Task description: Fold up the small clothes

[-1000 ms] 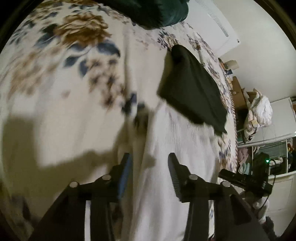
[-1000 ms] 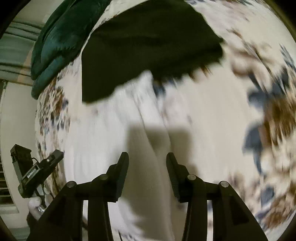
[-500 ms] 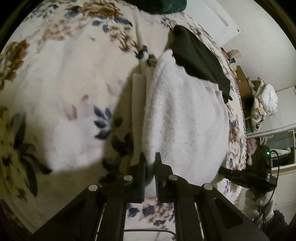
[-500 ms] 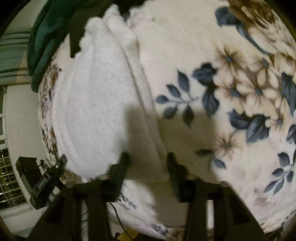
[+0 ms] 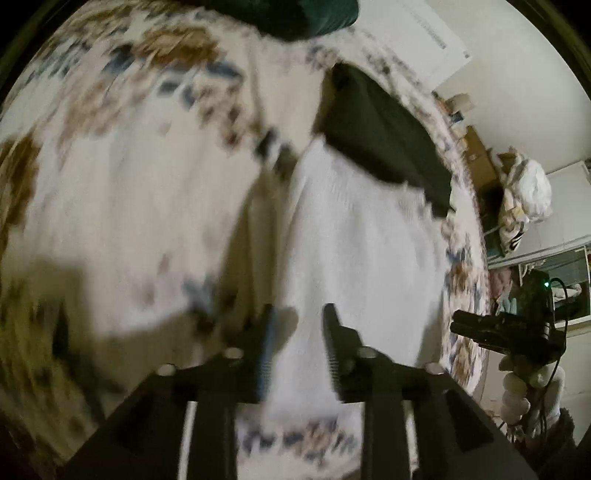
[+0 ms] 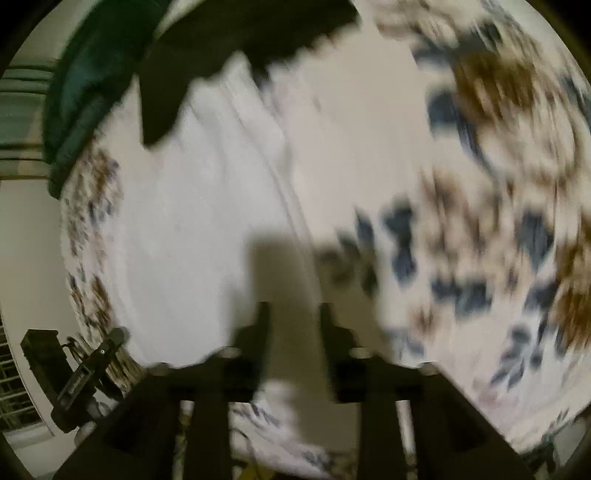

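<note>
A white fuzzy garment (image 5: 362, 236) lies on the floral bedspread (image 5: 122, 192), its far end against a folded black garment (image 5: 384, 140). My left gripper (image 5: 297, 332) is open and empty over the white garment's near left edge. In the right wrist view the white garment (image 6: 192, 229) fills the left middle, the black garment (image 6: 229, 48) sits at the top. My right gripper (image 6: 293, 325) is open over the white garment's near right edge. Both views are motion-blurred.
A dark green cushion (image 5: 295, 14) lies at the bed's far end, also in the right wrist view (image 6: 85, 88). The bedspread (image 6: 480, 184) stretches right. Shelves and a white bundle (image 5: 524, 188) stand beyond the bed. The other gripper (image 5: 509, 328) shows at the edge.
My left gripper was shut on the white garment's near edge half a second ago; it is now open. Both grippers have drawn back and the views blur with motion.
</note>
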Tool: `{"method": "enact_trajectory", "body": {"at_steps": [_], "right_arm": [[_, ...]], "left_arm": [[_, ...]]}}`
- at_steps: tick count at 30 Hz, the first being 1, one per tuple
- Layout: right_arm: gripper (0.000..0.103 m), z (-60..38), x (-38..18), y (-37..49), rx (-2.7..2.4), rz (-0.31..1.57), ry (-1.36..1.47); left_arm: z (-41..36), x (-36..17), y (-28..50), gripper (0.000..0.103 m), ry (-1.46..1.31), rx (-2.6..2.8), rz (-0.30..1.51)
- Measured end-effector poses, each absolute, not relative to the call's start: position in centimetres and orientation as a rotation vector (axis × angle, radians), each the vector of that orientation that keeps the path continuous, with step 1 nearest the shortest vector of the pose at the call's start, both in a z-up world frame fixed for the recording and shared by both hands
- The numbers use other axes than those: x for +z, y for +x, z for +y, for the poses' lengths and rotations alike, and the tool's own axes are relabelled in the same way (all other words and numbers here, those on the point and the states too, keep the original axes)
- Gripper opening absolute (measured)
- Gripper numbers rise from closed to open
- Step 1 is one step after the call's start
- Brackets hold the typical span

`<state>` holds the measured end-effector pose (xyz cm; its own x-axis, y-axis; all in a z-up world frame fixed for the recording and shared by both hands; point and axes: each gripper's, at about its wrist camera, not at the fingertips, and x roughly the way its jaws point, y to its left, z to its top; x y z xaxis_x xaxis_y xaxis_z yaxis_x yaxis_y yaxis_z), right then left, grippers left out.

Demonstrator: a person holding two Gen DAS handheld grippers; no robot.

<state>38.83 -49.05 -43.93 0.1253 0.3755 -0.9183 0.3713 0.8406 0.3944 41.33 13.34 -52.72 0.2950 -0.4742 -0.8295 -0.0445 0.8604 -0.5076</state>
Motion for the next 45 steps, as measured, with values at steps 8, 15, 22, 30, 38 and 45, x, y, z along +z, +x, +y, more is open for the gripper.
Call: {"method": "enact_trajectory", "body": {"at_steps": [8, 15, 22, 30, 38, 45], "right_arm": [[0.046, -49.1, -44.9, 51.2, -0.009, 1.419, 0.570], [0.004, -48.0, -44.1, 53.7, -0.089, 1.350, 0.522], [0.003, -51.6, -42.0, 54.1, -0.162, 1.255, 0.622], [0.003, -51.8, -46.9, 56.3, -0.211, 1.377, 0.552], [0.045, -53.1, -46.5, 55.0, -0.112, 1.417, 0.643], [0.083, -55.2, -45.4, 48.5, 0.058, 1.414, 0.785]], "left_arm": [[8.6, -56.5, 52.8, 0.029, -0.316, -0.314, 1.261], [8.8, -55.4, 54.3, 0.006, -0.319, -0.342, 1.189], [12.5, -56.1, 55.5, 0.005, -0.461, -0.283, 1.186], [10.5, -59.7, 56.3, 0.006, -0.390, -0.325, 1.298], [13.4, -56.3, 53.4, 0.030, -0.604, -0.345, 1.286], [14.7, -56.1, 47.3, 0.059, -0.732, -0.374, 1.281]]}}
